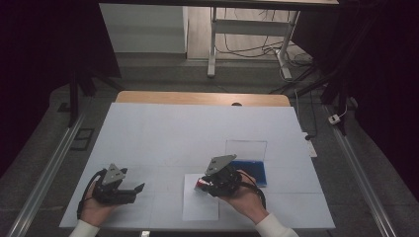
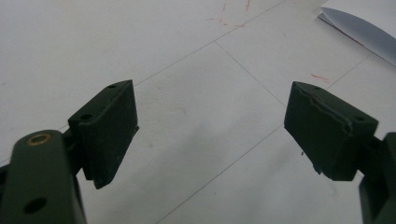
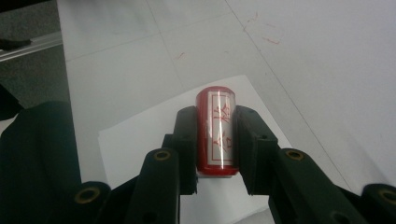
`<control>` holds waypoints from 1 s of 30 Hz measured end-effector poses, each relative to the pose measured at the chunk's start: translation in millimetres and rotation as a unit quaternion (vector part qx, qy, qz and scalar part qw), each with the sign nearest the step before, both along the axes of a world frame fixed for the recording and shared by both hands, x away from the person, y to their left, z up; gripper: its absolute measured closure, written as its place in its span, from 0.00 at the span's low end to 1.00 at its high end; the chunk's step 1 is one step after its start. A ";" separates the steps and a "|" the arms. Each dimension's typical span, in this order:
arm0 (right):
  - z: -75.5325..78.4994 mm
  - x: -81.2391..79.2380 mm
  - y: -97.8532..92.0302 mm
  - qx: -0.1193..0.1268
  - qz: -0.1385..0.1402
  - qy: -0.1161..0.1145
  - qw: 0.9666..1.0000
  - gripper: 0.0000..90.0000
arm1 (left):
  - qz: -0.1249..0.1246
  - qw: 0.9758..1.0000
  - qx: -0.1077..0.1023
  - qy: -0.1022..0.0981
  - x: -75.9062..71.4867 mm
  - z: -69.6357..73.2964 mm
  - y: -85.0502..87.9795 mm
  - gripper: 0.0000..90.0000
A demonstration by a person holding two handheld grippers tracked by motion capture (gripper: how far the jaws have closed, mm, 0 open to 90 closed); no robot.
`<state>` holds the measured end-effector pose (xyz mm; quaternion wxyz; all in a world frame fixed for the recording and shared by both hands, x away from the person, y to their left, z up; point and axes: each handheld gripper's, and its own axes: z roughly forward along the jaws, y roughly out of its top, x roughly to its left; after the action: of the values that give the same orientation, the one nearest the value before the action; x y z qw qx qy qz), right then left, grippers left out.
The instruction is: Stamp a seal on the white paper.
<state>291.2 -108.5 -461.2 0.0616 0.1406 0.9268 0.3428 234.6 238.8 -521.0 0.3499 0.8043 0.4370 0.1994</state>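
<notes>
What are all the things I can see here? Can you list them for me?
red stamp: one, red with a clear face and red characters, clamped between the right gripper's jaws above the sheet of paper
sheet of paper: one, white, near the front edge of the table
ink pad case: one, blue with a clear lid standing open, right of the paper
table cover: one, white with faint red marks, over a wooden table
frame legs: white, on the floor behind the table, with cables
left gripper: one, black, jaws wide apart, nothing between them
right gripper: one, black, closed on the stamp
hands: two, white sleeves, at the bottom of the high view
</notes>
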 end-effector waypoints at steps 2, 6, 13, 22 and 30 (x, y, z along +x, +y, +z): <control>-0.3 0.2 1.3 -0.008 0.001 -0.004 1.000 0.78 | 0.000 1.000 -0.001 0.000 0.0 -0.1 0.0 0.20; -2.1 -0.2 4.2 -0.014 -0.001 -0.007 1.000 0.78 | 0.000 1.000 -0.001 0.000 0.3 -0.4 0.2 0.20; -5.4 0.5 8.4 -0.026 0.001 -0.012 1.000 0.78 | 0.000 1.000 0.000 0.001 0.2 -0.3 0.6 0.20; -12.1 2.0 10.6 -0.041 -0.001 -0.010 0.999 0.78 | -0.001 1.000 0.000 0.002 0.3 -0.5 1.0 0.20; -17.5 2.9 12.4 -0.048 0.001 -0.009 0.999 0.78 | 0.000 1.000 -0.001 0.002 0.3 -0.7 1.4 0.20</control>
<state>294.1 -96.1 -478.7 0.0756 0.1334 0.9416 0.2997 234.9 240.3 -521.7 0.3497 0.8045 0.4374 0.1977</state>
